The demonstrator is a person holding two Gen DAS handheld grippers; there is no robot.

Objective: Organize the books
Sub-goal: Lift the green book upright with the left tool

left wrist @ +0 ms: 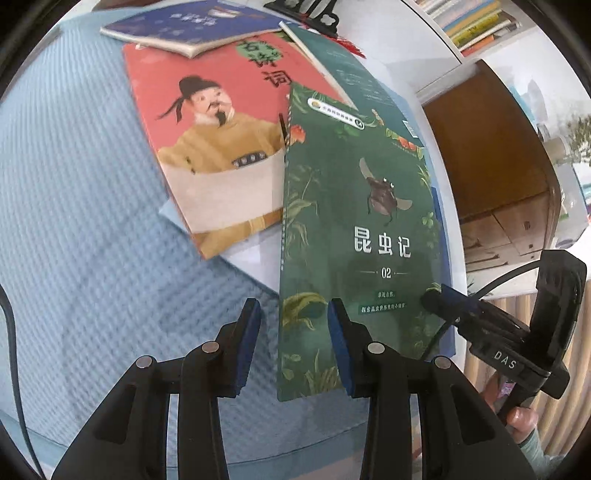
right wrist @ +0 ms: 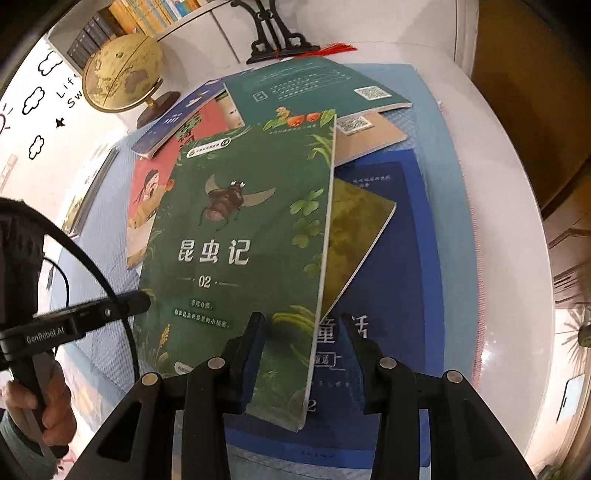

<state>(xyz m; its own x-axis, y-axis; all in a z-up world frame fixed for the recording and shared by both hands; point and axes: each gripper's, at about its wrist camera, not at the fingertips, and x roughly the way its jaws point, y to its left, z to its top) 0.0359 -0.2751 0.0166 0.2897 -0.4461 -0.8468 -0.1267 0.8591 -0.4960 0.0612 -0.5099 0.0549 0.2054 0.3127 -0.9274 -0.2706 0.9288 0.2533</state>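
Observation:
A green insect book [left wrist: 362,221] [right wrist: 240,240] lies tilted on top of a loose pile of books. My left gripper [left wrist: 293,345] straddles its left edge with a clear gap between the jaws. One finger [left wrist: 340,347] lies over the cover; the other is off the book. My right gripper [right wrist: 303,350] straddles the right edge the same way, jaws apart. Each gripper's tip shows in the other view, the left [right wrist: 142,301] and the right [left wrist: 434,297], at the book's sides. I cannot tell whether the pads press on it.
Under it lie a red book [left wrist: 207,122], a dark blue book [left wrist: 192,26], a teal book [right wrist: 314,88], an olive book [right wrist: 354,229] and a large blue book [right wrist: 391,258], all on a blue cloth [left wrist: 74,221]. A globe [right wrist: 122,74] and black stand [right wrist: 273,33] are behind.

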